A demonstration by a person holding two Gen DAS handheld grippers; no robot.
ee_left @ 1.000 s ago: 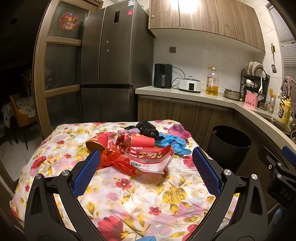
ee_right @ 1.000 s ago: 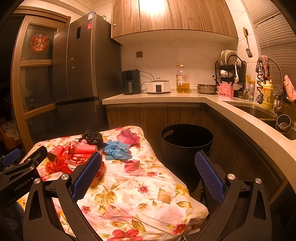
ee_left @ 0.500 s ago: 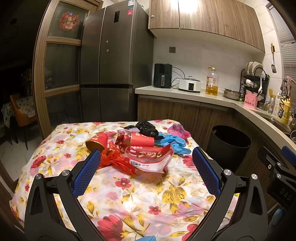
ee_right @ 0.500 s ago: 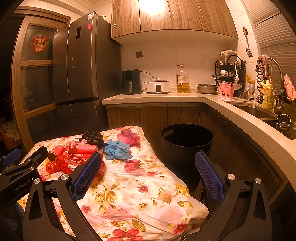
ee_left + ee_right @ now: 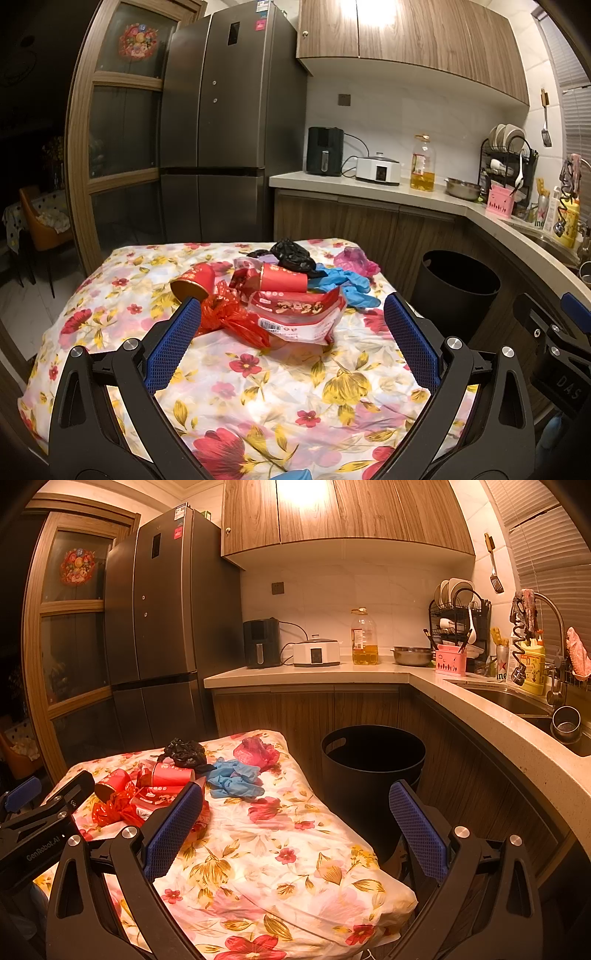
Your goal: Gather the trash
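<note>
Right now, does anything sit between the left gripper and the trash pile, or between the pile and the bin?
Nothing visible does. The left gripper faces the pile over bare tablecloth, and the open bin stands just past the table's right edge.

trash pile (image 5: 280, 295) on floral tablecloth (image 5: 258, 387)
</note>
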